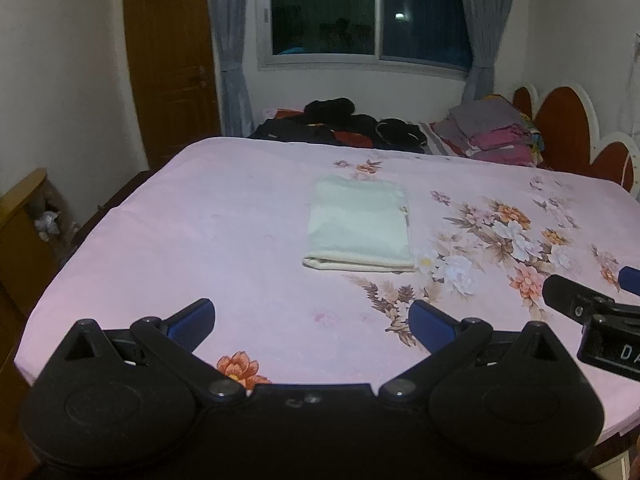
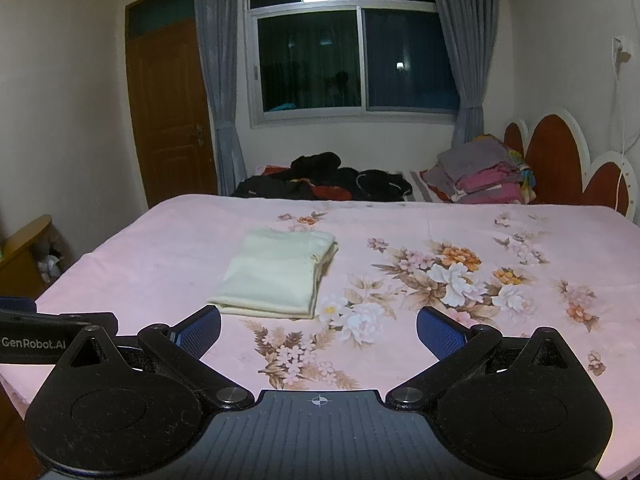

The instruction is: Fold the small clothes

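A cream cloth lies folded into a neat rectangle on the pink flowered bed sheet. It also shows in the right wrist view, left of centre. My left gripper is open and empty, held above the sheet well short of the cloth. My right gripper is open and empty too, a little nearer than the cloth's front edge. The right gripper also shows at the right edge of the left wrist view, and the left gripper shows at the left edge of the right wrist view.
Dark clothes lie in a heap beyond the far edge of the bed. A stack of folded grey and pink clothes sits at the far right by the red headboard. A wooden door and a window stand behind.
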{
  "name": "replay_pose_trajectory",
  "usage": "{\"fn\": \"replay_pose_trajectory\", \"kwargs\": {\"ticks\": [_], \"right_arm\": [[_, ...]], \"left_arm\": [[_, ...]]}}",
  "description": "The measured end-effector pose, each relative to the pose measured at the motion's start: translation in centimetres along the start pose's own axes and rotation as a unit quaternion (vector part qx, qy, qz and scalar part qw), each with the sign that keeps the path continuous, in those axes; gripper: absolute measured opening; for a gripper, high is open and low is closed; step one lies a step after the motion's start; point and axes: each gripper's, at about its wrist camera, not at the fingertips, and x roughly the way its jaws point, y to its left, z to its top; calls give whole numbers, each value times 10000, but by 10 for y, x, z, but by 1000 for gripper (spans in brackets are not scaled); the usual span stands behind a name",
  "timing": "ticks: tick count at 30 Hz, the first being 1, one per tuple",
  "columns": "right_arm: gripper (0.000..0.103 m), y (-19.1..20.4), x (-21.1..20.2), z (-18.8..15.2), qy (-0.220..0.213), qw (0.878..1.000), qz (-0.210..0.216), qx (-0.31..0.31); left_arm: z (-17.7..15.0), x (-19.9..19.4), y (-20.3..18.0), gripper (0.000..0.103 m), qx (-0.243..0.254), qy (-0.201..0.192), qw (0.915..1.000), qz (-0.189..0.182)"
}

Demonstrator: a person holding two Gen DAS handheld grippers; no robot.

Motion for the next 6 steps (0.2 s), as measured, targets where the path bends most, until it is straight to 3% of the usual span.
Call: {"fn": "replay_pose_trajectory", "kwargs": {"ticks": [6], "right_arm": [[103, -8, 26, -2, 201, 9997, -81, 81]], "left_arm": [[10, 31, -2, 103, 132, 23, 9999, 83]]}}
